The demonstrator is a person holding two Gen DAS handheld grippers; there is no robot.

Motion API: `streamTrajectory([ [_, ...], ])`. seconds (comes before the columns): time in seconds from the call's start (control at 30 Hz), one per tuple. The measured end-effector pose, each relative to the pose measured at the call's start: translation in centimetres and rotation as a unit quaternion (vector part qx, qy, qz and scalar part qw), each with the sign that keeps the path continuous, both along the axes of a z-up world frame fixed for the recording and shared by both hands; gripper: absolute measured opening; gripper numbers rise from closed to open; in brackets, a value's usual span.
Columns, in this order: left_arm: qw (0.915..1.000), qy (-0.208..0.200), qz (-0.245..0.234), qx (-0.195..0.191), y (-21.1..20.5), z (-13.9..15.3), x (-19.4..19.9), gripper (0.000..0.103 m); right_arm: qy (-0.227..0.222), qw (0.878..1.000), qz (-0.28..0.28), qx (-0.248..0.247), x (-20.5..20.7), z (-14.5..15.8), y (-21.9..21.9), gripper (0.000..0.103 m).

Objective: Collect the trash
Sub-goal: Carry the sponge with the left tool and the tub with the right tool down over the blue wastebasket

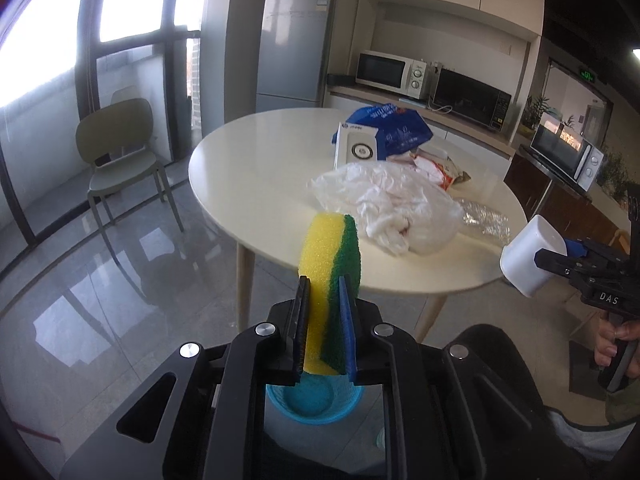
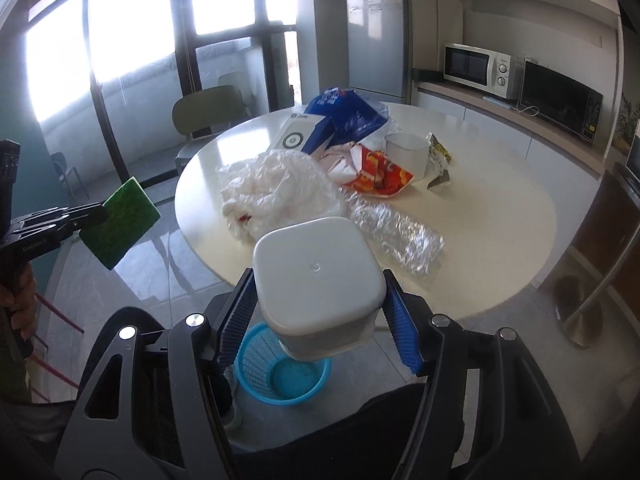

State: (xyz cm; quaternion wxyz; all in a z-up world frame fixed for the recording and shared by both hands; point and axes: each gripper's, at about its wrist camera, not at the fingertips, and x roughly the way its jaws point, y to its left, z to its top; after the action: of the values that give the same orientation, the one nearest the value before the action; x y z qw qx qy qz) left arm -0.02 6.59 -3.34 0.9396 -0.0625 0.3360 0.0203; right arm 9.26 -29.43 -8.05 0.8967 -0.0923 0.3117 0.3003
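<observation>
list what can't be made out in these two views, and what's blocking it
- Blue basket, left wrist view: mostly hidden behind the left gripper and the sponge it clamps.
- Basket contents, right wrist view: partly covered by the white container in the right gripper.
- Print on the white box and blue bag: too small to read.
- What lies under the white plastic bag: hidden.

Blown-out window (image 2: 100, 40) backlight, fisheye-warped edges

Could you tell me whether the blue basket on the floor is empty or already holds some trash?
Empty, as far as shown: the blue basket shows only its bare bottom, though the white container hides part.
</observation>
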Motion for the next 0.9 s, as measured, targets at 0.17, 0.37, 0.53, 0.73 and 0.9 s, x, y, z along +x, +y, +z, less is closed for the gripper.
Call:
streamTrajectory([
  [0.17, 0.9996, 0.027, -0.004, -0.008, -1.1, -2.9, -2.0, 0.013, 0.017, 1.000, 0.014, -0.010, -2.2, -2.0, 0.3, 0.059],
  [0.37, 0.9967, 0.077, -0.003, -0.024, -1.3, -7.5, -2.5, 0.013, 0.063, 0.997, 0.029, -0.025, -3.1, -6.1, 1.4, 0.058],
  [0.53, 0.9928, 0.113, 0.009, -0.039, -1.0, -11.4, -2.0, 0.013, 0.094, 0.994, 0.030, -0.037, -2.3, -10.0, 2.8, 0.058],
  [0.73, 0.9878, 0.145, 0.019, -0.053, -0.2, -14.6, -1.1, 0.013, 0.140, 0.988, 0.028, -0.050, -0.7, -15.0, 4.9, 0.059],
  [0.9, 0.9834, 0.165, 0.034, -0.068, 0.9, -16.4, -0.2, 0.013, 0.167, 0.984, 0.027, -0.061, 0.5, -18.2, 6.5, 0.059],
])
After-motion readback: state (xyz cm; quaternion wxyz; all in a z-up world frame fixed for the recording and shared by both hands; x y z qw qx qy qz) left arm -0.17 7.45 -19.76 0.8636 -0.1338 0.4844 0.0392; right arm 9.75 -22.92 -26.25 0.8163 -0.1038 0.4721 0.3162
